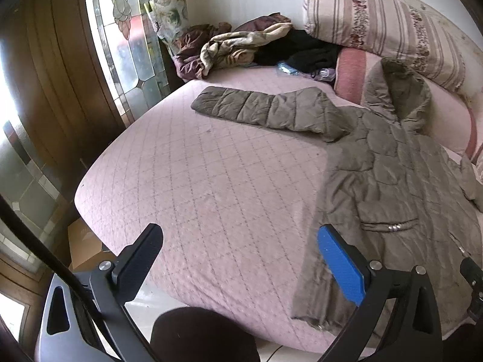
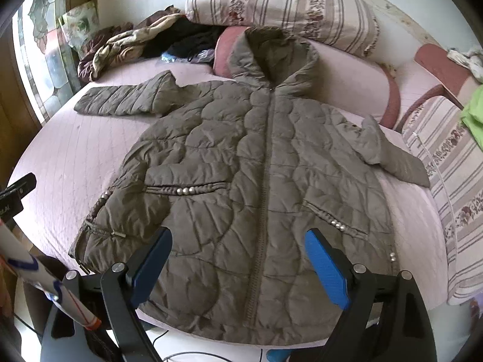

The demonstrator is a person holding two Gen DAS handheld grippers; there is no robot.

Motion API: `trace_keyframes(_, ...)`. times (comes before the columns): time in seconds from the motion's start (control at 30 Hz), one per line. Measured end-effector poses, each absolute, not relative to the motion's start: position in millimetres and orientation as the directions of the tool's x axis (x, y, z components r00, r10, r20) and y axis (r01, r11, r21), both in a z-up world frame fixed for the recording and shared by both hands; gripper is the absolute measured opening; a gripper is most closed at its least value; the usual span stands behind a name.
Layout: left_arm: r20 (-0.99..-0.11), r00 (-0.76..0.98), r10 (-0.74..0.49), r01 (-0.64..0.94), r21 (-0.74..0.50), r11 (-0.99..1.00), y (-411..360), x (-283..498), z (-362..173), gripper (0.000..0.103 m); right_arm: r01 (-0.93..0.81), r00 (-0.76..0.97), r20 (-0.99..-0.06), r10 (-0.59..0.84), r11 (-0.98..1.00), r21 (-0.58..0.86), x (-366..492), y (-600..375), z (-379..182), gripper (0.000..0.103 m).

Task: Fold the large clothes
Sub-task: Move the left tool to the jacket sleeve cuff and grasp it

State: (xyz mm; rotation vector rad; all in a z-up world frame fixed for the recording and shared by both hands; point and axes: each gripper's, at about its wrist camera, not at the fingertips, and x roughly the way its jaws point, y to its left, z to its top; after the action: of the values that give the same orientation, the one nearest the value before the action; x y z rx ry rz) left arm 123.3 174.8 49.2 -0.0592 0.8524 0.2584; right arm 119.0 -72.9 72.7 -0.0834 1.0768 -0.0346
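Note:
An olive-brown quilted hooded coat (image 2: 241, 163) lies flat and zipped on the pink quilted bed (image 2: 60, 157), hood toward the pillows. Its left sleeve (image 1: 265, 110) stretches out across the bed; the other sleeve (image 2: 392, 157) is bent at the right. My right gripper (image 2: 238, 256) hovers open above the coat's lower hem, nothing between its blue pads. My left gripper (image 1: 241, 253) stands open over the bare bed (image 1: 187, 181) just left of the coat (image 1: 392, 181), near its bottom-left corner, holding nothing.
A heap of crumpled clothes (image 1: 256, 48) lies at the bed's far left corner. Striped pillows (image 2: 286, 3) and a pink bolster (image 2: 392, 90) line the head. A leaded-glass window (image 1: 120, 39) and wooden panelling stand at the left. A striped cushion (image 2: 452, 187) bounds the right side.

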Motion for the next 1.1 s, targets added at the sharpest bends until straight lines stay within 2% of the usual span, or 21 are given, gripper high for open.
trace_keyframes(0.57, -0.793, 0.574, 0.203, -0.298, 0.028, 0.954, 231.9, 192.8, 15.2, 0.091, -0.094, 0.462, -0.885, -0.061, 0.989, -0.117, 164.1, -30.3, 53.4, 0.092)
trace_keyframes(1.1, -0.808, 0.546, 0.221, -0.363, 0.009, 0.932, 273.2, 270.6, -1.4, 0.09, -0.108, 0.456, -0.889, -0.025, 0.991, -0.083, 205.7, -13.3, 32.3, 0.092)
